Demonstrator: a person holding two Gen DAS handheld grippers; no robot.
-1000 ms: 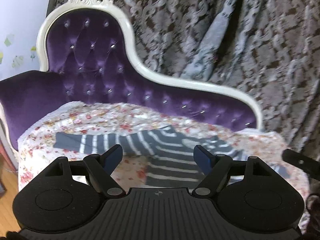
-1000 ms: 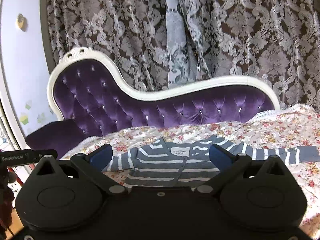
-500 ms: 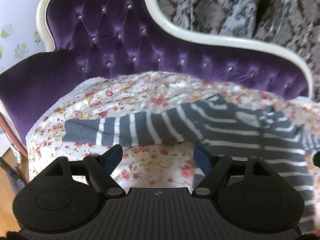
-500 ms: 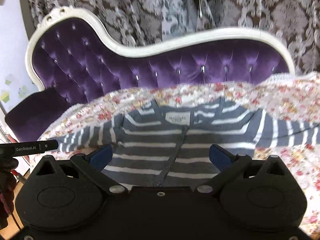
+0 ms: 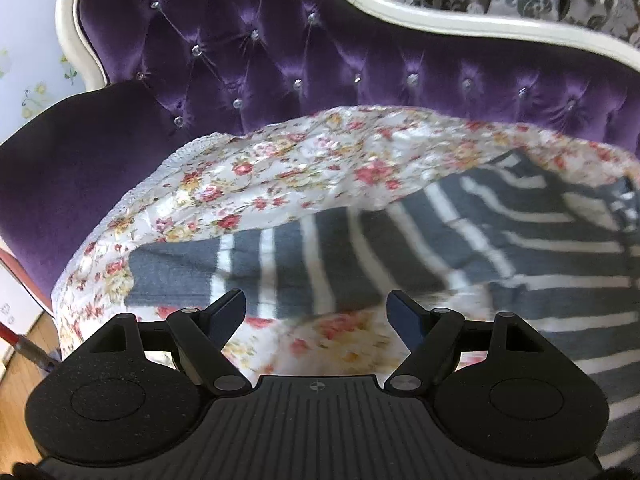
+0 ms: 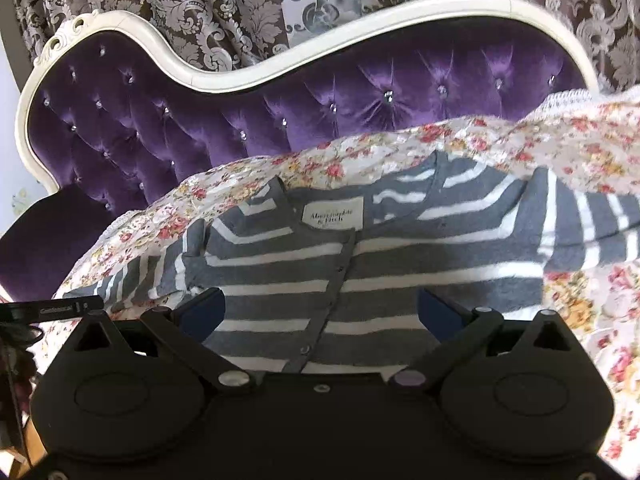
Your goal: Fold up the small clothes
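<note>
Purple tufted velvet sofa with a white carved frame (image 6: 256, 80), patterned grey damask curtain (image 6: 200, 8) behind, floral quilted cover (image 5: 280, 184) spread on the seat. Grey-and-white striped knit cardigan (image 6: 400, 256) lies flat on the cover, label up, sleeves out to both sides. Left gripper (image 5: 318, 312) over 1 sleeve, jaws apart, empty. Right gripper (image 6: 320, 312) over the cardigan's front, jaws apart, empty.

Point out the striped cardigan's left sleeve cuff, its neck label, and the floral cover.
sleeve cuff (image 5: 172, 276): left wrist view, plain grey end.
neck label (image 6: 332, 214): right wrist view, white patch's middle.
floral cover (image 5: 280, 172): left wrist view, bare part behind sleeve.
</note>
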